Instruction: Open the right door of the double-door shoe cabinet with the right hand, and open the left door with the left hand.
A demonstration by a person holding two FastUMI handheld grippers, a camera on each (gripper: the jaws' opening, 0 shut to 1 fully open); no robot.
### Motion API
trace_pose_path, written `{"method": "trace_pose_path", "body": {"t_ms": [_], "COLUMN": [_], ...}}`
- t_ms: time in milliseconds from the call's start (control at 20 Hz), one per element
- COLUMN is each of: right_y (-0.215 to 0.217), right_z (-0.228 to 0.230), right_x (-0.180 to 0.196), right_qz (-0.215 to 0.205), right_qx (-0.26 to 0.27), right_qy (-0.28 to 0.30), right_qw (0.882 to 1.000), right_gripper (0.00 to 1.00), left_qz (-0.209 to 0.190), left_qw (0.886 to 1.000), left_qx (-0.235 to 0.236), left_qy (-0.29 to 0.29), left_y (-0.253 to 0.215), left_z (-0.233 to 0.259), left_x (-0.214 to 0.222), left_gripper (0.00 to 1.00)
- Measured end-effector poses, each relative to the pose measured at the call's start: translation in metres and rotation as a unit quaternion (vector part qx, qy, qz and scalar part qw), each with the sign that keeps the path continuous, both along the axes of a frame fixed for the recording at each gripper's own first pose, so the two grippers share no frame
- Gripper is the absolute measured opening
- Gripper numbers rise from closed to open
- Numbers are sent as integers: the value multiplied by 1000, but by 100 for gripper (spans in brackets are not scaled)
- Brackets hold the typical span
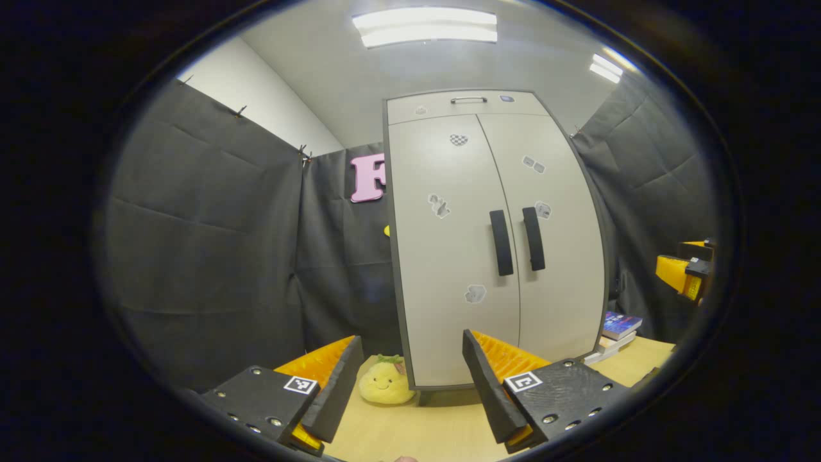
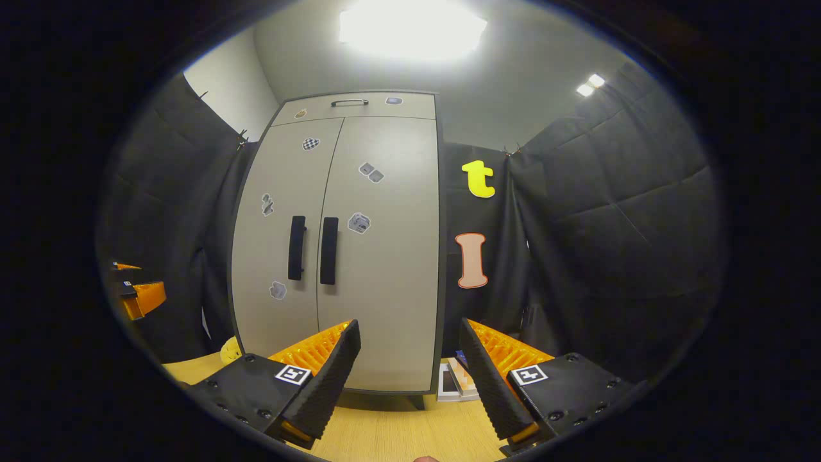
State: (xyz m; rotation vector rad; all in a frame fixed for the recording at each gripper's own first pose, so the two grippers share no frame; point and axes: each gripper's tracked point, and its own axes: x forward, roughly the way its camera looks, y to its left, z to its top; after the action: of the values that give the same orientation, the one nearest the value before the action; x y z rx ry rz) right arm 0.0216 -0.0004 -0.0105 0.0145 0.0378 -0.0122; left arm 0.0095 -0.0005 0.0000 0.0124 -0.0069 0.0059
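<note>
Ahead of my right hand-held gripper (image 2: 410,378), well apart and up to its left, the shoe cabinet (image 2: 346,244) stands shut on the desk (image 2: 385,436). Both grippers gape wide, empty. I'd line the fingers across the right handle (image 2: 329,250), close squarely, then pull outward; the left hand-held gripper (image 1: 410,378) follows on the left handle (image 1: 501,242).

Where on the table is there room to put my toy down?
Bare wood lies in front of the shoe cabinet, between the left gripper and the cabinet's foot. It is crowded at the cabinet's left corner, where a yellow plush toy sits, and at its right corner, by the stacked books.
</note>
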Motion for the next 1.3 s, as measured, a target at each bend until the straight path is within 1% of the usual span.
{"method": "trace_pose_path", "body": {"t_ms": [50,250,350,500,800,950,1100,1300], "right_y": [1,5,8,15,39,52,67,87], "right_z": [-1,-5,-6,-1,19,26,33,48], "right_x": [2,11,15,24,58,77,95,119], "right_qz": [0,-1,2,9,30,43,53,64], "right_qx": [-1,-2,3,9,22,13,12,8], "right_qy": [0,6,9,7,0,-4,-7,-25], "right_qw": [1000,1000,1000,1000,999,999,999,998], "right_gripper": [97,96,97,97,97,96,96,97], "left_qz": [1,3,6,10,17,24,37,58], "left_qw": [1000,1000,1000,1000,1000,1000,999,998], "left_qx": [0,1,1,5,0,-3,-3,-4], "left_qy": [0,0,0,0,9,11,16,22], "left_y": [1,6,9,15,25,35,47,66], "left_z": [-1,-2,-3,-4,-13,-18,-22,-27], "left_x": [3,10,9,7,-2,-7,-12,-19], "left_gripper": [91,89,90,90,90,90,90,91]}}
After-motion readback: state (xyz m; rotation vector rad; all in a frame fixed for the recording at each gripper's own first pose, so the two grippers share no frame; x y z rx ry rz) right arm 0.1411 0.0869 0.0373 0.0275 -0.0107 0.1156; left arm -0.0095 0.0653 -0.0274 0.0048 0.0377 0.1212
